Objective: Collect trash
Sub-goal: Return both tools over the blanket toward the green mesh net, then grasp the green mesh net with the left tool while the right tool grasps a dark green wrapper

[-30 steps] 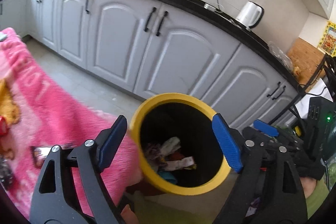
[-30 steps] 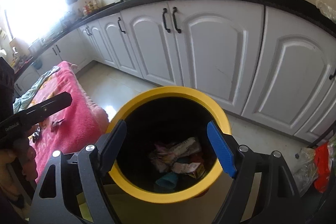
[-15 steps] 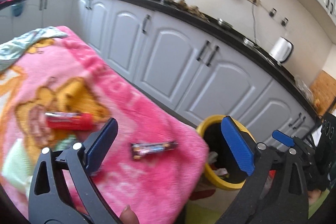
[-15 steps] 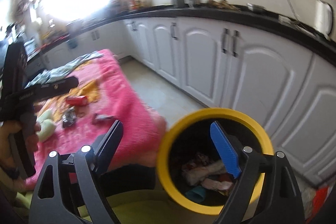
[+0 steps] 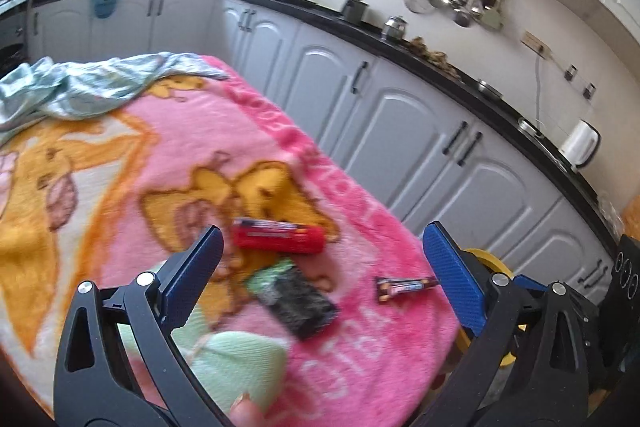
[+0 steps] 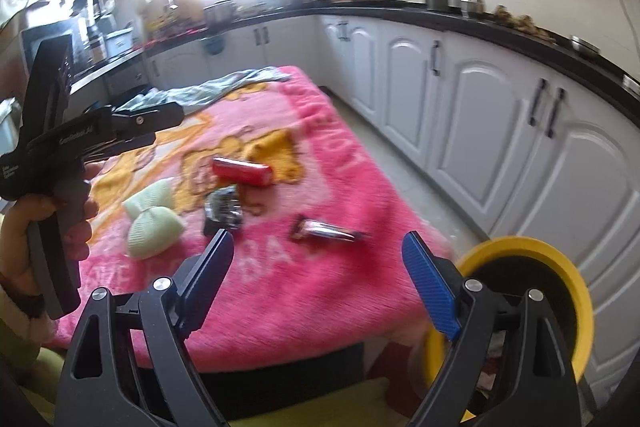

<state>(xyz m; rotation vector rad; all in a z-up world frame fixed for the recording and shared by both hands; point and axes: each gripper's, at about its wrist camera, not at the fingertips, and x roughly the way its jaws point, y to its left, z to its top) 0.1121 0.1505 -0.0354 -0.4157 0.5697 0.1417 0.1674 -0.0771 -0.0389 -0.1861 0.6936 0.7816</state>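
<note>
I held my left gripper (image 5: 320, 267) and right gripper (image 6: 318, 267) empty, jaws apart, over the pink blanket (image 6: 320, 291); red wrapper (image 5: 278, 235) at twelve o'clock, yellow bin (image 6: 560, 267) at three, ready for drops.

Blanket (image 6: 320, 287) sits under the right claw (image 6: 318, 259). On it: snack bar wrapper (image 6: 326, 230) just ahead, tube wrapper (image 6: 242, 171) further out, knit bow (image 6: 152, 219) off left. Bin (image 6: 560, 267) to the right, off the blanket's edge.
</note>
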